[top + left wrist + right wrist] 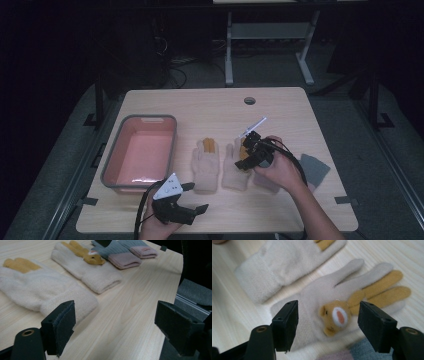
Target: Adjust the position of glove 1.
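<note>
Gloves, cream with mustard-yellow fingers, lie flat side by side at the middle of the surface (310, 107) in the high view: the left glove (206, 163) sits alone, and the right glove (236, 170) lies under the right gripper (251, 150). In the right gripper view that glove (337, 290) fills the centre, with a small bear face (335, 316) sewn on its back, and the gripper's jaws stand wide on either side of the face, above the fabric, with no pad pressing on it. A grey and pink glove (120, 255) lies just beside it, at the upper centre of the left gripper view. The left gripper (192, 197) hovers at the lower left of the high view, near a pink basin (141, 150), its jaws wide and empty
</note>
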The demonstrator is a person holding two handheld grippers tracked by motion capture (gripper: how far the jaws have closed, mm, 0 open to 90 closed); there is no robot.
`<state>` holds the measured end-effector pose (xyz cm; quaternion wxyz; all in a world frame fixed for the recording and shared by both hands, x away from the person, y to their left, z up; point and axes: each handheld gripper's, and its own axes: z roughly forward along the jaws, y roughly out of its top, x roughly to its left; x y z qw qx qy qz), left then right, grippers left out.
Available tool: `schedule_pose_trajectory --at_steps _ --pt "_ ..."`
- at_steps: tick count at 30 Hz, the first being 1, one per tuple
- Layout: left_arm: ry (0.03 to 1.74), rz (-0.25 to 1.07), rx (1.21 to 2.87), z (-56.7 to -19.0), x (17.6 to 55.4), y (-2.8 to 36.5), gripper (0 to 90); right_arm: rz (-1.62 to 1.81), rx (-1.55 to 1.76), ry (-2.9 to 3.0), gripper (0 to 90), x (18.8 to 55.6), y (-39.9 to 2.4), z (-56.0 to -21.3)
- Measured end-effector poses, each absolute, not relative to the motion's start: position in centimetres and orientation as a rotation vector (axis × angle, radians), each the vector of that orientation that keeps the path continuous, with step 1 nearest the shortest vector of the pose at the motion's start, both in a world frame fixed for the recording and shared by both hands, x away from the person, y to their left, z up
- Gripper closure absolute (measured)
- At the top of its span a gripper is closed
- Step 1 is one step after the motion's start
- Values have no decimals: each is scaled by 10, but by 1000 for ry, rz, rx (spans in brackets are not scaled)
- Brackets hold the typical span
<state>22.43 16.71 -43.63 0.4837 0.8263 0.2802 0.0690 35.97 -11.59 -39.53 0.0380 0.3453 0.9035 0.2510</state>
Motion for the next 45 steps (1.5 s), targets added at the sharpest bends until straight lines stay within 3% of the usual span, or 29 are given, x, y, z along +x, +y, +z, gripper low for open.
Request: schedule_pose_trajectory --at_steps 7,19,45 --pt "685 171 2004 -435 225 168 171 700 1110 2794 345 371 -109 -409" --pt "684 167 2006 -436 225 168 171 593 1219 2825 474 383 -104 -436" --pt "693 162 1994 -435 226 170 171 592 1197 2807 623 377 -106 -426"
